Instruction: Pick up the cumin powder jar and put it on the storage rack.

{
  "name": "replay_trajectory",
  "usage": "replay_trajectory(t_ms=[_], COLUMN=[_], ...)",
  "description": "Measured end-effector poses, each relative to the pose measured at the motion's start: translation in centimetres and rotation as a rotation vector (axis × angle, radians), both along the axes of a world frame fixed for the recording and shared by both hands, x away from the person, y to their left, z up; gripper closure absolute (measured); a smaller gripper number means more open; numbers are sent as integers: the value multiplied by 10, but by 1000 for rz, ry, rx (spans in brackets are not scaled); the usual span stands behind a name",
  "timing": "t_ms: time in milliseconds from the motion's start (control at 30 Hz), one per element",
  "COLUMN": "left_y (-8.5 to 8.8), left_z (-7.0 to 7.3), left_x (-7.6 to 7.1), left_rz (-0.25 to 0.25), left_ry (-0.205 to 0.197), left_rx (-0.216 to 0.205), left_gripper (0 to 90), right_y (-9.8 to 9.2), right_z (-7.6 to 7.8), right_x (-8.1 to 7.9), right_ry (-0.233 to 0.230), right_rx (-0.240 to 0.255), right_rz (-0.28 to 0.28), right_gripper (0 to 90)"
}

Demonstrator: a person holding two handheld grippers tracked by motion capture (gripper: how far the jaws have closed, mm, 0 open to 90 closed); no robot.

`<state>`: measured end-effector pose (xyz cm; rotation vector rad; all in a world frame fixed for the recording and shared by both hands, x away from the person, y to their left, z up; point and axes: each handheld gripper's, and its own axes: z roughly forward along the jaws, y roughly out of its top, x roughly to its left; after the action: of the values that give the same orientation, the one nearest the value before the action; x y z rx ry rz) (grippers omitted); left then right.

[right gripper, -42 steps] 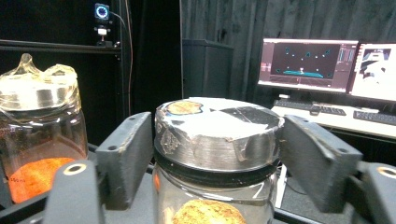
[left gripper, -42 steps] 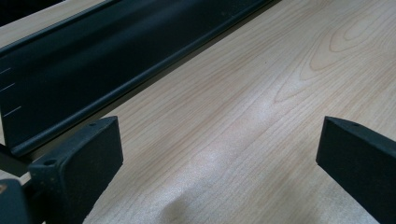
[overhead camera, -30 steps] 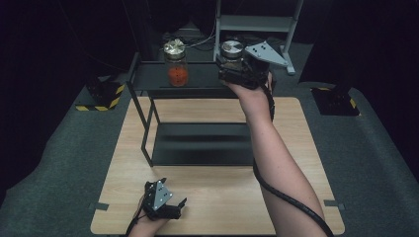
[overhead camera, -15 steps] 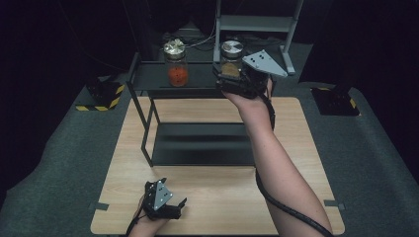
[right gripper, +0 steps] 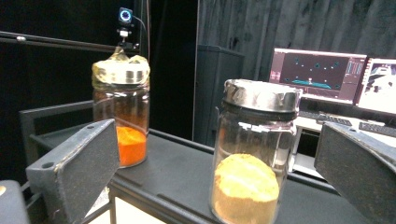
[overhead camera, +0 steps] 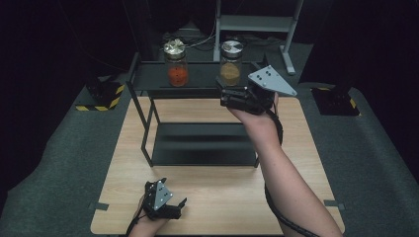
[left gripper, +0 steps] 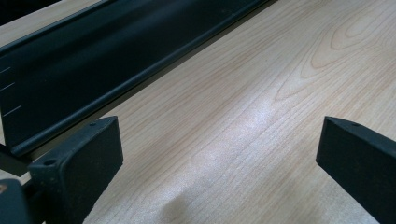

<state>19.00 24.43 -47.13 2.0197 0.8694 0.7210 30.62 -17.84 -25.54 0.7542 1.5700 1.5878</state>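
Two glass jars stand on the top shelf of a black rack (overhead camera: 148, 79). One jar holds orange powder (overhead camera: 176, 63) (right gripper: 122, 116); the other, with a silver lid, holds tan powder (overhead camera: 230, 63) (right gripper: 252, 154). My right gripper (overhead camera: 228, 95) (right gripper: 219, 172) is open and held just in front of the tan jar, apart from it, jaws wide on either side in the right gripper view. My left gripper (overhead camera: 180, 205) (left gripper: 219, 158) rests open near the table's front edge, nothing between its jaws, with the rack's lower shelf (left gripper: 93, 60) ahead of it.
The rack's lower shelf (overhead camera: 202, 143) lies on the wooden table (overhead camera: 222, 197). Monitors (right gripper: 322, 74) glow behind the rack in the right gripper view. Dark floor surrounds the table, with striped bases (overhead camera: 101, 98) at the left.
My right gripper has drawn back from the tan jar toward me and lowered slightly, leaving the jar standing on the shelf. The left gripper has stayed put.
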Motion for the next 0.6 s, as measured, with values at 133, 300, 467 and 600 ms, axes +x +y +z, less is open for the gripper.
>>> replay_trajectory(t_ms=[133, 300, 467, 600], left_y=[0, 0, 0, 0], left_z=[0, 0, 0, 0], left_x=[0, 0, 0, 0], left_rz=[1, 1, 1, 1], left_ry=[2, 0, 1, 1], left_rx=[-3, -2, 1, -1], left_gripper=[8, 8, 8, 8], right_y=[-4, -9, -14, -17], right_z=[-3, -8, -13, -17], right_x=[-10, -21, -28, -30], right_ry=[-15, -23, -23, -16], right_rx=[-10, -20, -21, -21], right_rz=[6, 13, 18, 22], right_gripper=[0, 0, 0, 0])
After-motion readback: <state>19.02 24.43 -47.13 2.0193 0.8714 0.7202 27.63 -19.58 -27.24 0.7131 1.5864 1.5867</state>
